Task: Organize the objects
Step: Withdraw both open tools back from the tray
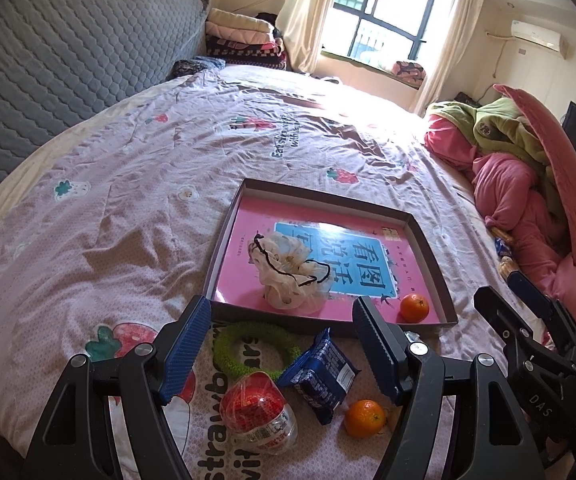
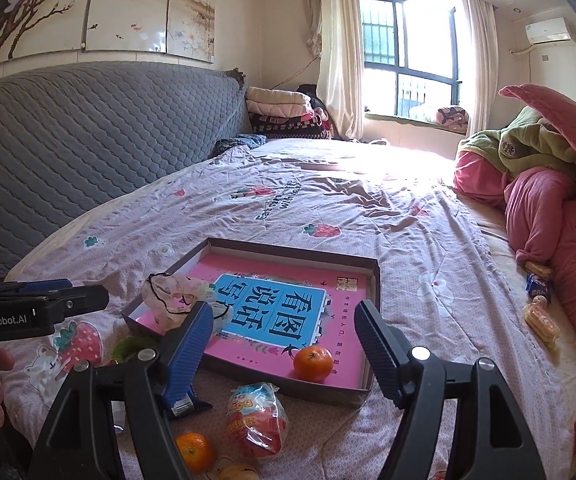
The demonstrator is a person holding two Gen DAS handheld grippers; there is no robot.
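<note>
Bed (image 1: pixel 127 168) bears tray (image 1: pixel 223 240), green ring (image 1: pixel 227 346), blue packet (image 1: pixel 320 376), tangerine (image 1: pixel 364 418).

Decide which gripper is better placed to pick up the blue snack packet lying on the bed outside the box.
Left. The left gripper stands open directly over the blue snack packet, just short of the box. From the right gripper, the packet is mostly hidden behind a finger.

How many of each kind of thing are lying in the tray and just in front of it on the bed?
Oranges: 2, one in the tray, one on the bed
Cloth pouch with black cord: 1
Green ring: 1
Blue snack packet: 1
Red wrapped snack: 1
Pink book lining the tray: 1
Total: 7, not counting the tray
</note>
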